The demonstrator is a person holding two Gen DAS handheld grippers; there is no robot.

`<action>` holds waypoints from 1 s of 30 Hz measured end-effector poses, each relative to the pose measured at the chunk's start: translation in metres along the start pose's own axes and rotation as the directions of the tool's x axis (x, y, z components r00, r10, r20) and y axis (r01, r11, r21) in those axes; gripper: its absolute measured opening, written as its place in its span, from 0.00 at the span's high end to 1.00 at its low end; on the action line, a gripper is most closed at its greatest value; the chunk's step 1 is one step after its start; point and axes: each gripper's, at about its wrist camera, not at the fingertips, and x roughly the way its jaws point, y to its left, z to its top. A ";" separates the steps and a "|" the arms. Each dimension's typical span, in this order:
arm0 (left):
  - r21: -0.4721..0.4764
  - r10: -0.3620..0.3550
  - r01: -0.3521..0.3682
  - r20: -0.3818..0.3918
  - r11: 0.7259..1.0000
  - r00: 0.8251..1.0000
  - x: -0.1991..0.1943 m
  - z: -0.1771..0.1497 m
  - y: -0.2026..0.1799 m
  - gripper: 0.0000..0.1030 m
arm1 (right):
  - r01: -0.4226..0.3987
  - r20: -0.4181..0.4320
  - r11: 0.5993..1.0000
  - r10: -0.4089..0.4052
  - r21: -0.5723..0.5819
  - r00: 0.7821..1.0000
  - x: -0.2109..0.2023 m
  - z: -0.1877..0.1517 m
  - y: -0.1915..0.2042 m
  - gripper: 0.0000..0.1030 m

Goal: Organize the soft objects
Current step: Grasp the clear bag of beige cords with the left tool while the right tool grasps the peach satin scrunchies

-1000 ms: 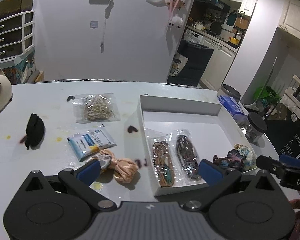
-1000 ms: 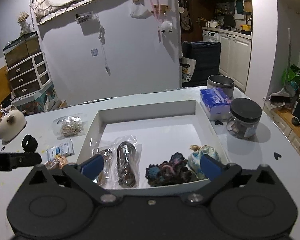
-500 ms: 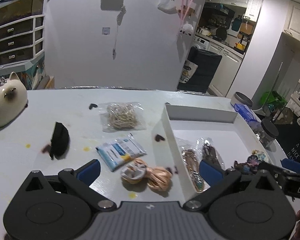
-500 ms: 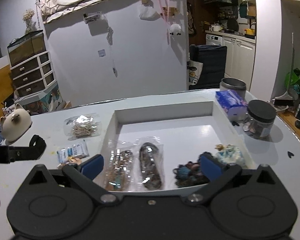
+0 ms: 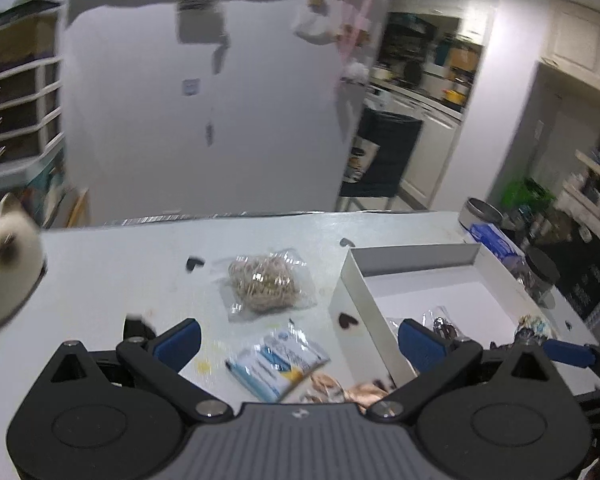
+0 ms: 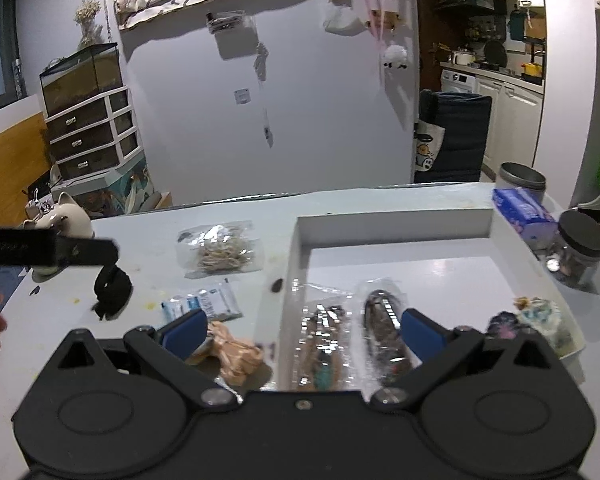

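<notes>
Both my left gripper (image 5: pixel 298 340) and right gripper (image 6: pixel 300 330) gape empty; that peach scrunchie (image 6: pixel 236 354) looks light and squashy, so I'd pinch its bunched middle.

— What's on my table (image 6: pixel 140 236) right now?

— From my right wrist camera, the tray (image 6: pixel 392 220) sits at two o'clock. In it, two bagged items lie side by side near the front wall: one (image 6: pixel 320 344) at twelve, the other (image 6: pixel 384 332) just right of it. Two scrunchies (image 6: pixel 540 316) rest in the front right corner.

— And outside the tray?

— Left of it, a bag of bands (image 6: pixel 220 252) lies at eleven, far back. A wipes packet (image 6: pixel 204 306) lies nearer me, with a fabric bundle (image 6: pixel 236 352) in front of it. A folded cloth (image 6: pixel 112 290) sits at ten. A jar (image 6: pixel 580 248) stands beside the tray's right wall.
</notes>
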 end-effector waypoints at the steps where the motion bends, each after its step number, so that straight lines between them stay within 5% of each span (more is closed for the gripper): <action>1: 0.031 -0.013 0.013 -0.007 0.999 1.000 0.006 0.005 0.003 0.00 | 0.000 -0.005 1.000 0.000 0.001 1.000 0.003 0.001 0.005 0.00; 10: 0.284 -0.150 0.156 -0.044 0.946 0.988 0.072 0.037 0.024 0.02 | -0.027 -0.062 0.999 0.030 0.047 0.998 0.030 0.009 0.034 0.00; 17: 0.602 -0.157 0.187 -0.102 0.777 0.982 0.135 0.042 0.024 0.11 | -0.046 -0.142 0.987 0.068 0.155 0.988 0.061 0.015 0.047 0.00; 25: 0.740 -0.145 0.245 -0.198 0.626 0.969 0.197 0.035 0.027 0.12 | -0.034 -0.230 0.956 0.104 0.290 0.968 0.097 0.009 0.067 0.00; 30: 0.771 -0.155 0.286 -0.241 0.568 0.958 0.222 0.030 0.026 0.12 | 0.020 -0.300 0.939 0.090 0.344 0.950 0.117 -0.005 0.078 0.00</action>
